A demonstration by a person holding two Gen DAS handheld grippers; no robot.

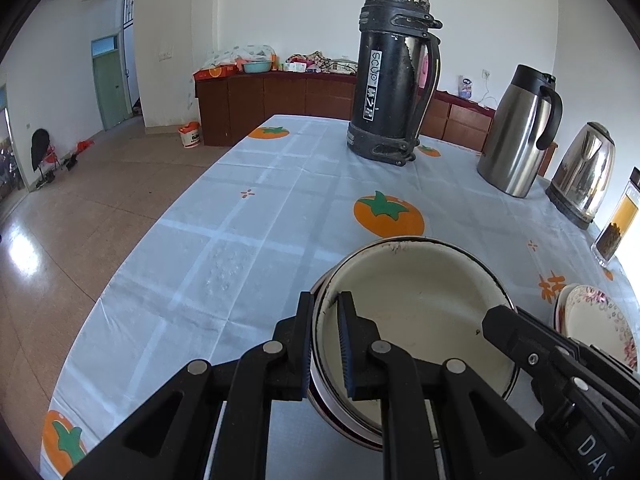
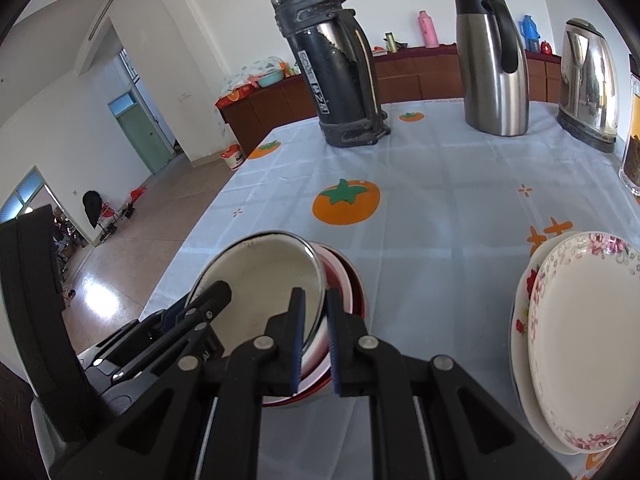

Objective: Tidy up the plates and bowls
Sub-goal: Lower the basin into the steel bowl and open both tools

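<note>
A cream enamel bowl (image 1: 424, 304) with a dark rim sits nested on a red-sided bowl (image 2: 352, 280) on the table. My left gripper (image 1: 326, 344) is shut on the cream bowl's left rim, one finger inside and one outside. My right gripper (image 2: 316, 340) is shut on the same bowl's right rim (image 2: 320, 280); it also shows in the left wrist view (image 1: 516, 328). A stack of floral plates (image 2: 576, 332) lies to the right, also in the left wrist view (image 1: 600, 320).
A black thermos (image 1: 394, 68), a steel jug (image 1: 516, 132), a steel kettle (image 1: 584, 172) and a glass tea jar (image 1: 618, 220) stand at the back of the table. The persimmon-print tablecloth (image 1: 248, 240) ends at the left edge over the tiled floor.
</note>
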